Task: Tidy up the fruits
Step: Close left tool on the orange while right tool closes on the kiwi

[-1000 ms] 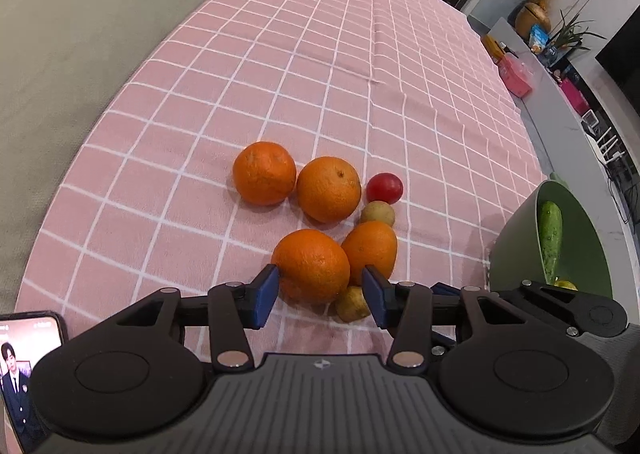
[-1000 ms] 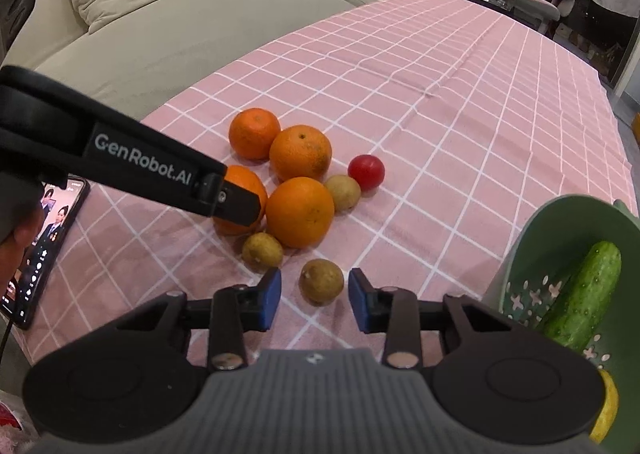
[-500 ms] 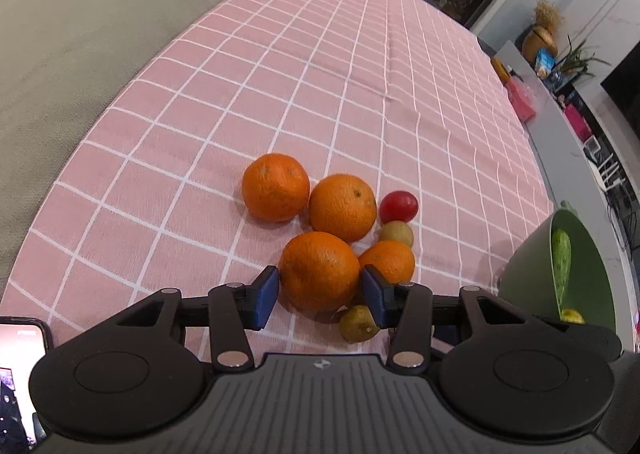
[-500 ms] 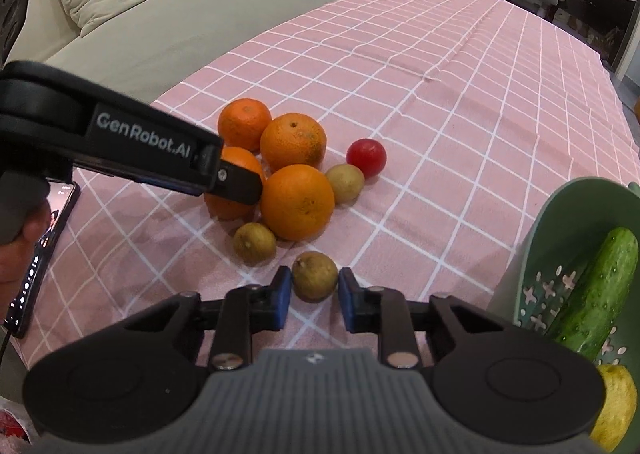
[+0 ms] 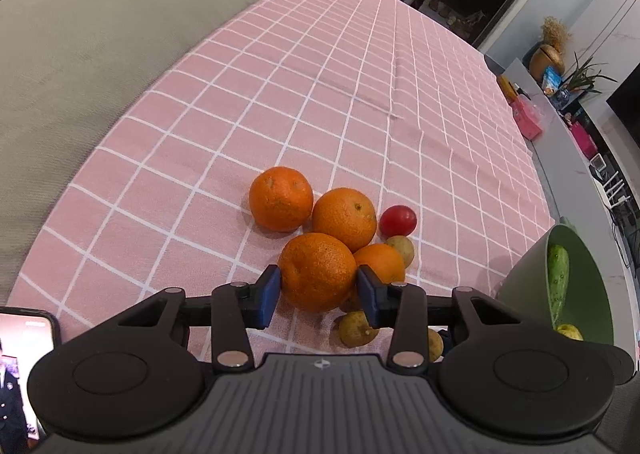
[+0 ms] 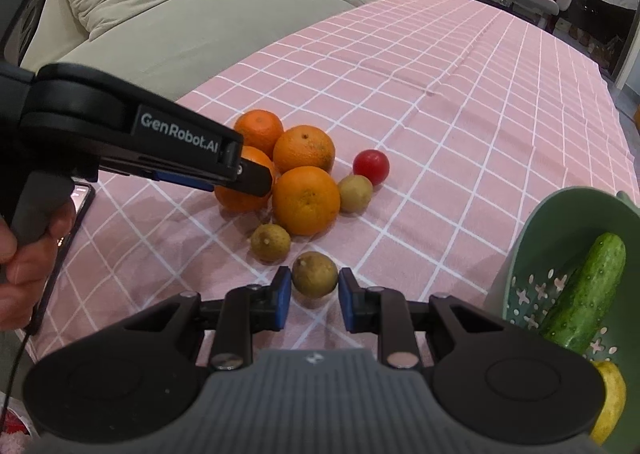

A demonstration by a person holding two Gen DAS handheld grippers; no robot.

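From my left wrist camera, the left gripper has just been closing its jaws, and they now clasp the nearest orange at the front of the fruit pile on the pink checked surface. That orange looks ready to lift toward the green bowl.

From my right wrist camera, the right gripper has clenched on the small brown fruit, which was loose between wider jaws a second ago. It sits near the bowl holding a cucumber.
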